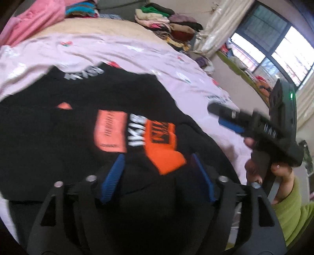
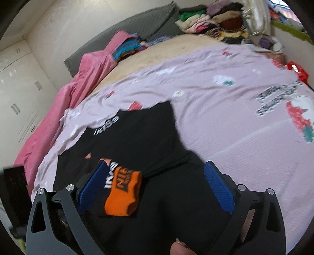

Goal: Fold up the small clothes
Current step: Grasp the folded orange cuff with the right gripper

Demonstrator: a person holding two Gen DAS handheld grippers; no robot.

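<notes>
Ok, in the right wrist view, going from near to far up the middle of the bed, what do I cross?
Black garment with the orange patch → pink printed sheet → bare beige mattress → grey quilted blanket by the wall.

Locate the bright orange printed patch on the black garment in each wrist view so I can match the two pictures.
Left wrist view: the bright orange printed patch lies just right of centre, above and between the blue pads.
Right wrist view: it sits lower left, beside the left blue pad.
Shared landmark: the stack of folded clothes at the bed's far end.
</notes>
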